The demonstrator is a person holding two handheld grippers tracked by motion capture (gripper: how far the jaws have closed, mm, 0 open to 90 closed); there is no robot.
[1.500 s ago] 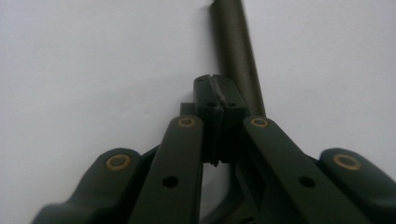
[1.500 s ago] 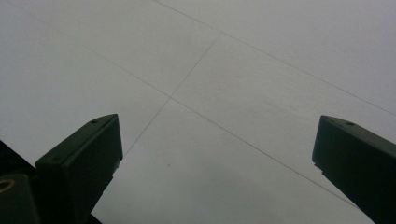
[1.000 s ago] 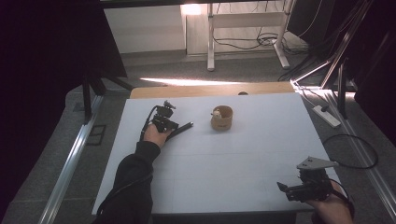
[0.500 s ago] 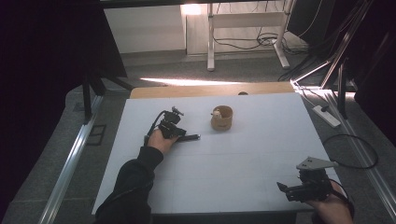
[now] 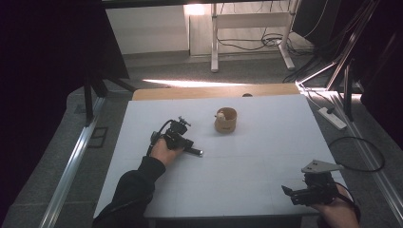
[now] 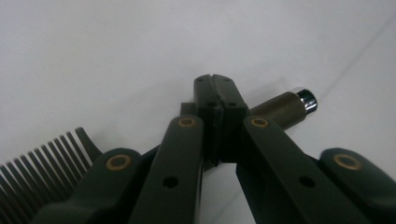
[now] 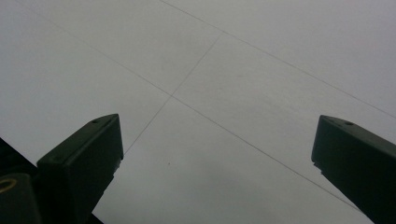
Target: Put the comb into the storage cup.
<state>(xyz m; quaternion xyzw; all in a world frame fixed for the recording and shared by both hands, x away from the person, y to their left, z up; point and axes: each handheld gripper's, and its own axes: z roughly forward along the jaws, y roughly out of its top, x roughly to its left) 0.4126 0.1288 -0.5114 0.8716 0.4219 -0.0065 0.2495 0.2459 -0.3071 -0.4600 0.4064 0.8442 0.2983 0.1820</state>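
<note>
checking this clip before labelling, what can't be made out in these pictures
- Comb: middle hidden by the left claw in the left gripper view; tiny in the high view.
- Wooden cup: contents too small, high view.
- Right claw: tips cut off by the frame, right gripper view.

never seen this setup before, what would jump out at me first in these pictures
First, the left gripper at the middle left of the white table, its jaws shut on a dark comb with a shiny metal-tipped handle. Just beyond it stands a small wooden cup, apart from the gripper. At the near right corner the right gripper sits with its jaws wide open over bare table.
</note>
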